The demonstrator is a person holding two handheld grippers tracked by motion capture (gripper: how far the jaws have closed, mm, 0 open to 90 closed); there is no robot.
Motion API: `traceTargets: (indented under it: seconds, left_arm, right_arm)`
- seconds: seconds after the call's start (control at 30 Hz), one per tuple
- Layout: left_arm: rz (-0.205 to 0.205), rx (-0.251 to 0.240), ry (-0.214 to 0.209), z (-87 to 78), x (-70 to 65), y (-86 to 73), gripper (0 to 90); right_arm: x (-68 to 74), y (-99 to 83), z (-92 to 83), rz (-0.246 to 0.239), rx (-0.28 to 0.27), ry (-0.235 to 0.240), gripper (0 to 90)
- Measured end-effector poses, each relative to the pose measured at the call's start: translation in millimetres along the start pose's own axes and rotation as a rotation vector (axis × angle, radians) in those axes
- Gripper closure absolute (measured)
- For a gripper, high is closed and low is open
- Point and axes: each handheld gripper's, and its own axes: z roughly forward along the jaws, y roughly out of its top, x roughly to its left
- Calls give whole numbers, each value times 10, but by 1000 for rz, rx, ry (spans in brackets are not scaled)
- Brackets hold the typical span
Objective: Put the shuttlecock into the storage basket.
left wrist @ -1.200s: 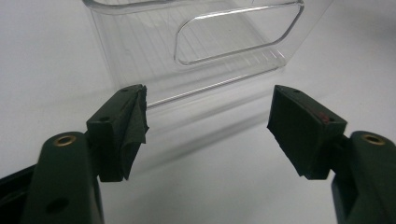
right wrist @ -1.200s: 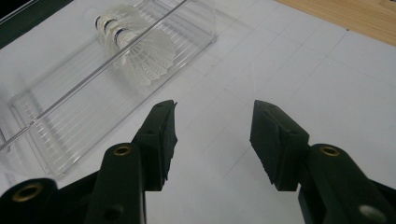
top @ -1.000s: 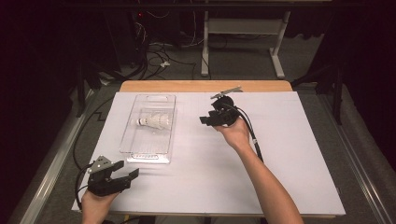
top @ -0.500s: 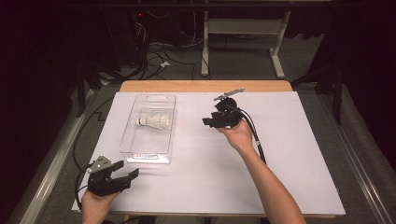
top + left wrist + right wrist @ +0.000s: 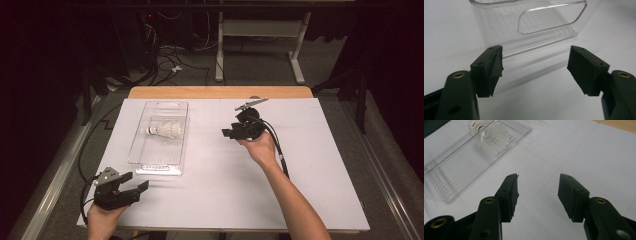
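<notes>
A white shuttlecock (image 5: 166, 130) lies on its side in a clear plastic box (image 5: 176, 167) on the worktop (image 5: 320, 200). The box is long and thin, and its long side runs away from the person. The shuttlecock lies across the box, in its far half. In the high view its round tip points left and its feathers open to the right.

The right tongs (image 5: 229, 133) hang over the white worktop, to the right of the box and apart from it. They point left, toward the box. They are partly open and hold nothing.

The left tongs (image 5: 135, 185) are at the near left corner of the worktop, near the box's near end, which has a handle hole. They are wide open and hold nothing.
</notes>
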Motion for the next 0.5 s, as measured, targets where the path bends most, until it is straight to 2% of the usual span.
traceTargets:
  seconds: [0.5]
  left_arm:
    - [3, 1, 0, 1, -2, 1, 292]
  right_arm:
    - [-80, -108, -106, 13, -8, -14, 508]
